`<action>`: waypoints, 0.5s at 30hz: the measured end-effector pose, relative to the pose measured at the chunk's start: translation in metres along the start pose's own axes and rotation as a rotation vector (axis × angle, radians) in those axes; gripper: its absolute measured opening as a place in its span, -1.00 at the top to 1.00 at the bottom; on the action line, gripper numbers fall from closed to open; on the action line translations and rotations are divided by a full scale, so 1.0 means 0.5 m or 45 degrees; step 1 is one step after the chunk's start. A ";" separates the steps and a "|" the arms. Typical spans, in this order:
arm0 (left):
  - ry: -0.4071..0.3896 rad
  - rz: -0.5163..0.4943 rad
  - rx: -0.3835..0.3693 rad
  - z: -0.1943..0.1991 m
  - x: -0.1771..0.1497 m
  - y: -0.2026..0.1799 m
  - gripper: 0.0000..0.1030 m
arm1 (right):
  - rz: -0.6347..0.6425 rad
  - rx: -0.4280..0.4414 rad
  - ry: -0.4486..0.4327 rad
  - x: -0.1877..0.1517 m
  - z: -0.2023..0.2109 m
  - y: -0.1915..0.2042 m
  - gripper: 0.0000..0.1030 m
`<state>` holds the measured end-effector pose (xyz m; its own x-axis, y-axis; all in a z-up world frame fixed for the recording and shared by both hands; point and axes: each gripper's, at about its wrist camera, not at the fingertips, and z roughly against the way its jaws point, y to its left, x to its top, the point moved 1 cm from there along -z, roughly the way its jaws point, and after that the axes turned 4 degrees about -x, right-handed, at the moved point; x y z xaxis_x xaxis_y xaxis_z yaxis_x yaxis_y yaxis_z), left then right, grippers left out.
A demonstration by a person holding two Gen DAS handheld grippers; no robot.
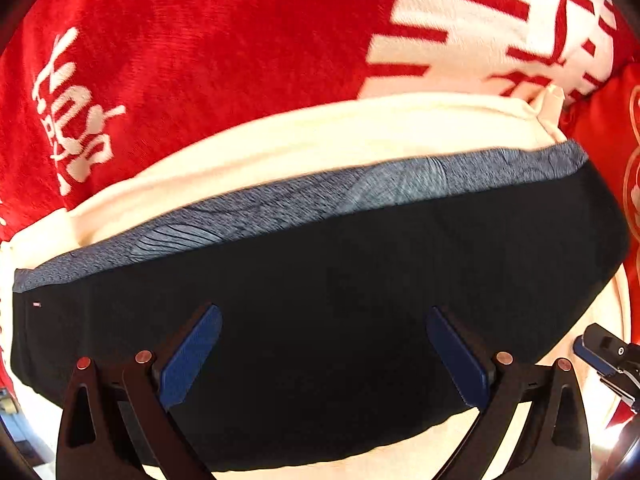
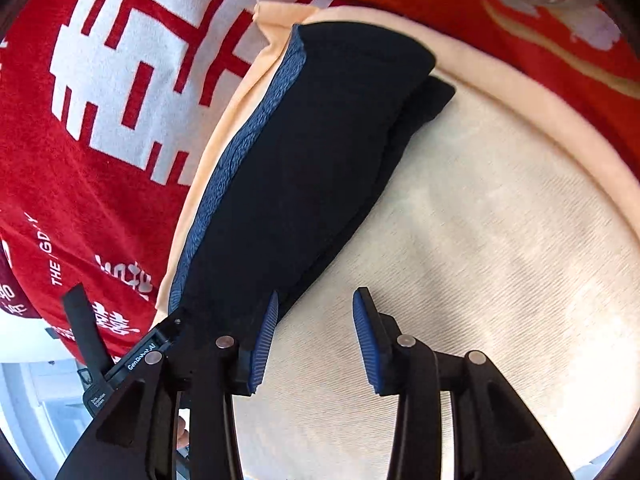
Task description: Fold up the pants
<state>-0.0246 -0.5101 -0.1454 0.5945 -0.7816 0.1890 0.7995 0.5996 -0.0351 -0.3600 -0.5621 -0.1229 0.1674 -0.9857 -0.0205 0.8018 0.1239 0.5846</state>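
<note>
The black pants (image 1: 320, 280) lie folded into a compact bundle, with a blue-grey patterned waistband (image 1: 360, 188) along the far edge. They rest on a cream cloth (image 2: 480, 240). My left gripper (image 1: 324, 356) hangs straight over the black fabric, open wide, its blue pads clear of the cloth. In the right wrist view the pants (image 2: 312, 160) run diagonally. My right gripper (image 2: 316, 344) stands open beside their near end, over the cream cloth. Its left pad is at the fabric's edge and nothing is between the fingers.
A red blanket (image 1: 180, 60) with large white characters lies under the cream cloth. A red embroidered cushion (image 2: 520, 20) sits at the far side. The right gripper's tip (image 1: 596, 352) shows at the right edge of the left wrist view.
</note>
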 end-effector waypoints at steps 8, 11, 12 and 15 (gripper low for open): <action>-0.053 0.164 0.099 -0.032 0.078 0.060 -1.00 | 0.369 -0.030 -0.035 0.055 -0.047 0.174 0.17; -0.048 0.171 0.148 -0.056 0.083 0.069 -1.00 | 0.432 -0.069 -0.055 0.108 -0.106 0.221 0.18; -0.039 0.172 0.149 -0.065 0.079 0.070 -1.00 | 0.446 -0.100 -0.059 0.122 -0.122 0.226 0.18; -0.061 0.214 0.094 -0.074 0.065 0.078 -1.00 | 0.490 -0.229 -0.121 0.161 -0.149 0.225 0.38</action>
<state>0.0290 -0.5185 -0.1771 0.7131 -0.6613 0.2329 0.6797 0.7335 0.0014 -0.2135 -0.6188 -0.1194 0.4267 -0.8689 0.2509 0.7799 0.4940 0.3844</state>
